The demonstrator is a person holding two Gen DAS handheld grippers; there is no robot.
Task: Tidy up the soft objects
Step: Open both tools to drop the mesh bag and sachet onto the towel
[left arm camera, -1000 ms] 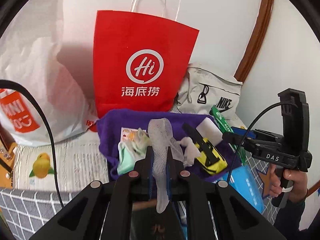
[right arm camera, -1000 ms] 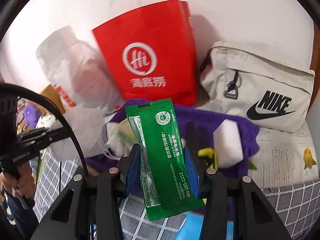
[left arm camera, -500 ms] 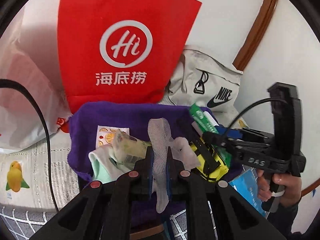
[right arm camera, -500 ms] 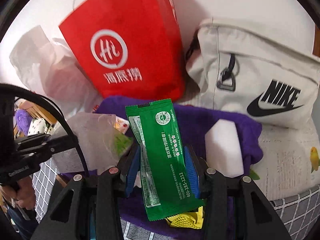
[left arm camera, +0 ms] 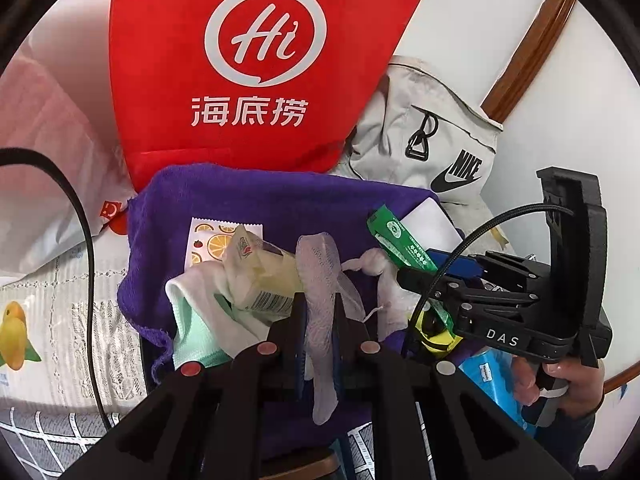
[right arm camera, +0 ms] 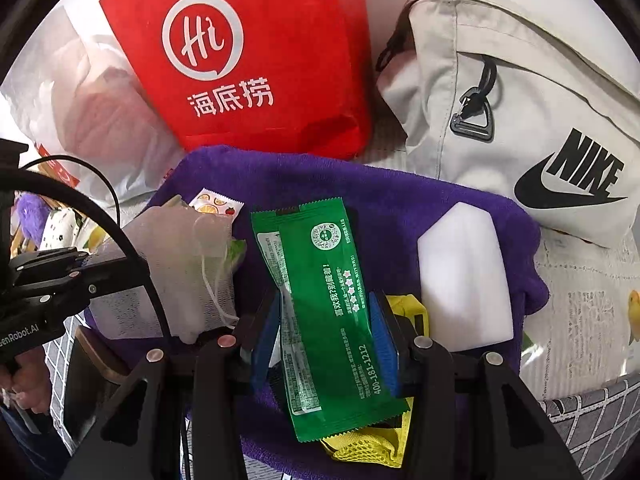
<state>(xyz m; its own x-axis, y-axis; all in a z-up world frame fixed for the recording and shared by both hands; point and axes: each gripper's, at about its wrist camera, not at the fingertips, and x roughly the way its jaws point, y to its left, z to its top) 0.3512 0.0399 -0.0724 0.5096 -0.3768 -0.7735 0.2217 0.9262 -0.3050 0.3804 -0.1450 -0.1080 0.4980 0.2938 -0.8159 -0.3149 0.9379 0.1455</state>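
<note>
With my left tongs [left arm camera: 318,316] clamped on a white mesh pouch [left arm camera: 320,280] and my right tongs [right arm camera: 326,336] on a green sachet [right arm camera: 324,300], both hover over the purple towel [right arm camera: 400,196], red bag [right arm camera: 256,60] at twelve o'clock, so I judge most sorting remains.

The left gripper [left arm camera: 318,312] is clamped on a white mesh pouch [left arm camera: 322,280] that droops below its fingers. Just beyond the tips lies a purple towel [left arm camera: 280,200] with a mint-and-white sock [left arm camera: 192,320] and a pale snack packet [left arm camera: 256,272] to their left. To the right, the right gripper [left arm camera: 416,264] pinches a green sachet [left arm camera: 396,240] — over the towel. Behind stands a red Haidilao paper bag [left arm camera: 256,60], a beige Nike bag [left arm camera: 436,136] beside it.
</note>
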